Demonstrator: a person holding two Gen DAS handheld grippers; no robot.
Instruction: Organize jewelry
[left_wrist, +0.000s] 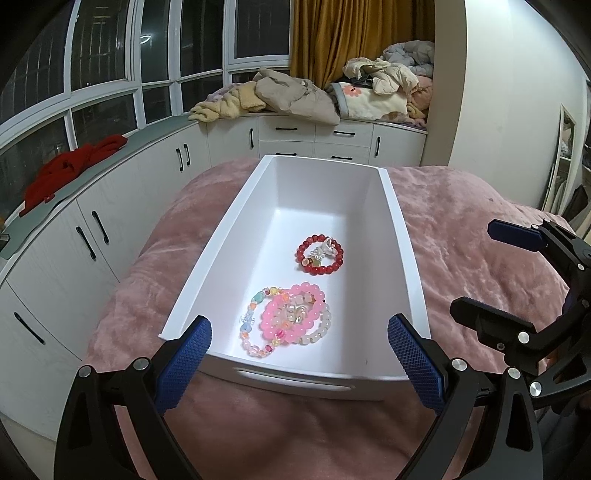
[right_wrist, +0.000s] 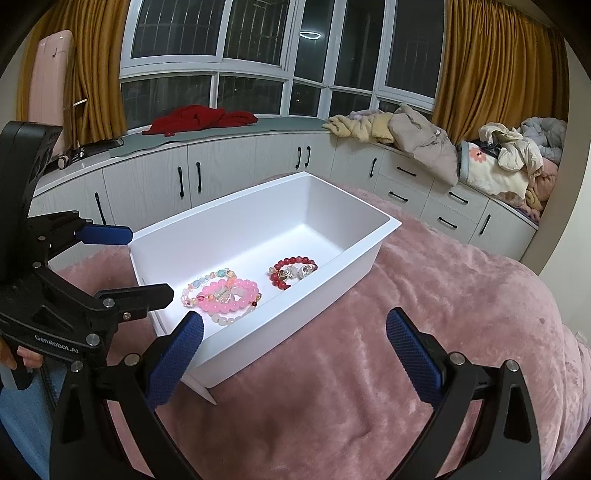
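A white open box lies on a pink bedspread. Inside it lie a red bead bracelet, a pink bead bracelet, a pastel multicolour bracelet and a whitish one, the last three overlapping. My left gripper is open and empty at the box's near end; it also shows in the right wrist view. My right gripper is open and empty beside the box's right wall; it also shows in the left wrist view.
The pink bedspread surrounds the box. White cabinets run under the windows, with a red garment and piled bedding on top. A pink suitcase stands at far left.
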